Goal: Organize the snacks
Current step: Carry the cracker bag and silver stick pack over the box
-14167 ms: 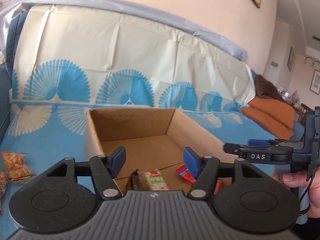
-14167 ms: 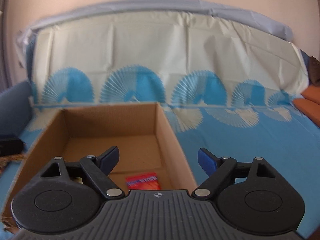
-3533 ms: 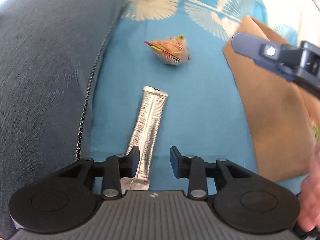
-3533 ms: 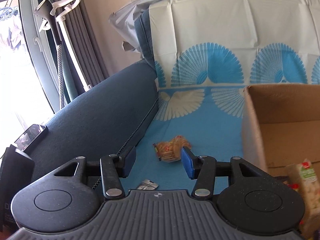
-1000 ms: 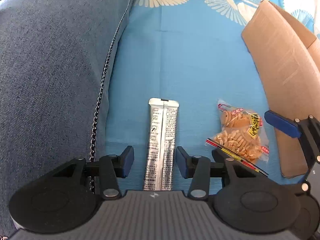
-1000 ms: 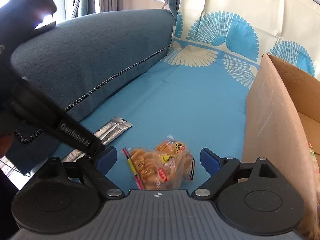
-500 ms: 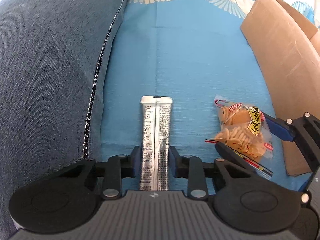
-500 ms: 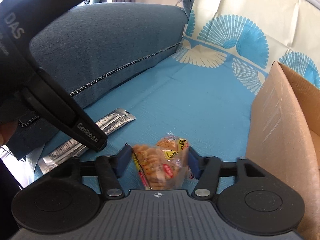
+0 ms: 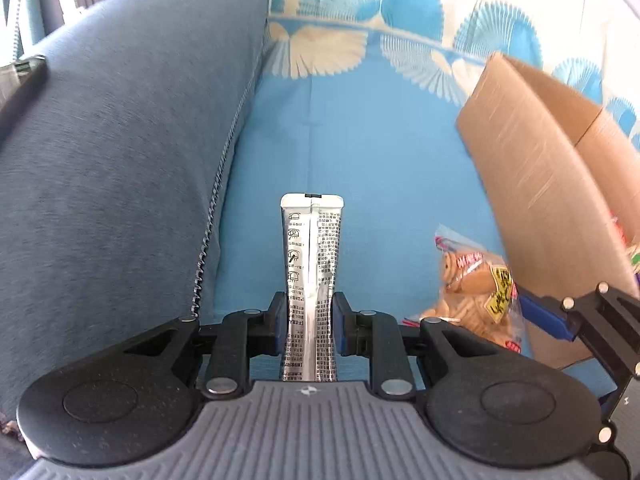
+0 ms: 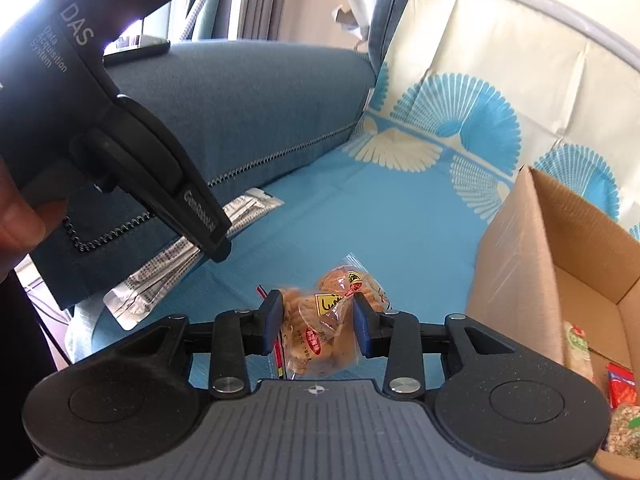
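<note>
My left gripper (image 9: 309, 322) is shut on a long silver snack stick pack (image 9: 311, 256) and holds it above the blue sofa cover; the pack also shows in the right wrist view (image 10: 160, 276). My right gripper (image 10: 318, 322) is shut on a clear bag of small biscuits (image 10: 320, 332), lifted off the cover; the bag also shows in the left wrist view (image 9: 476, 292). The open cardboard box (image 10: 516, 260) stands to the right and holds several snack packs (image 10: 618, 384). It also shows in the left wrist view (image 9: 532, 184).
The blue sofa armrest (image 9: 120, 160) rises on the left with a dark phone (image 10: 136, 50) on top. The patterned blue and cream cover (image 9: 360, 140) spreads over the seat and backrest. The left gripper's body (image 10: 100, 128) crosses the right wrist view.
Both grippers have closed fully on their snacks and lifted them off the seat. Both views have tilted up, showing more of the backrest and box.
</note>
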Demonstrator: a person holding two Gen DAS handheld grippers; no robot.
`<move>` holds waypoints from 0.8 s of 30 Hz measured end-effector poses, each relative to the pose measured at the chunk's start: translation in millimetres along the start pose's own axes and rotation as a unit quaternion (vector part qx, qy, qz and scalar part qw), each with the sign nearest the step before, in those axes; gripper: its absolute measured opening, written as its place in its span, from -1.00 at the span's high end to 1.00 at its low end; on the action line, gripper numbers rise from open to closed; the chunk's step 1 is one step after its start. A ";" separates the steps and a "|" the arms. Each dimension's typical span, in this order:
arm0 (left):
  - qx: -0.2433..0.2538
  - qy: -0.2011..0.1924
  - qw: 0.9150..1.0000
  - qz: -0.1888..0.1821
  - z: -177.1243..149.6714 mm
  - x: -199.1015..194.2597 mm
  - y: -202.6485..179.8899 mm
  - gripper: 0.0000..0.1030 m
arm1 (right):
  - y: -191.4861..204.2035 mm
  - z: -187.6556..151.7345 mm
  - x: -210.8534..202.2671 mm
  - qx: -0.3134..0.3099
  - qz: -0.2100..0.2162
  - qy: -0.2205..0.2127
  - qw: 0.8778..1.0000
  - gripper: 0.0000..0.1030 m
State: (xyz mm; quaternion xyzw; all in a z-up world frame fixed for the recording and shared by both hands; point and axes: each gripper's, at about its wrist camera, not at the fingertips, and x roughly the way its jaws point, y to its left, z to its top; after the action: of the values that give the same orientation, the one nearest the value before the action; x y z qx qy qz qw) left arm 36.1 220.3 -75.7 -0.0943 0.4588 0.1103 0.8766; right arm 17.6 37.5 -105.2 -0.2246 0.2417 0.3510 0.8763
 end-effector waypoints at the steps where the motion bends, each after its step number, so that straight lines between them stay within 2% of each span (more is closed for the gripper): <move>1: -0.006 -0.007 1.000 -0.003 -0.6 -6.6 -0.6 0.51 | 0.4 -0.7 -3.2 0.000 -0.001 -0.004 1.000 0.26; 8: -0.038 -0.042 0.998 -0.020 -10.6 -36.8 4.6 0.51 | 1.3 -0.8 -34.5 0.010 -0.017 -0.055 0.998 0.26; 17: -0.023 -0.058 0.998 -0.027 -17.8 -51.6 0.8 0.51 | -12.2 -1.0 -86.9 0.029 -0.036 -0.122 0.991 0.26; 24: -0.021 -0.074 0.996 -0.049 -19.3 -55.2 -2.1 0.51 | -25.8 -4.5 -119.9 0.043 -0.064 -0.142 0.987 0.26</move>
State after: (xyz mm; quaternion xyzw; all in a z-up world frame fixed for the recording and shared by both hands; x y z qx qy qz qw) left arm -9.1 207.2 -40.8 -0.1266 0.3849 0.0833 0.9104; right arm -41.2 -42.6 -33.2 -0.1498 0.1144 0.3123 0.9311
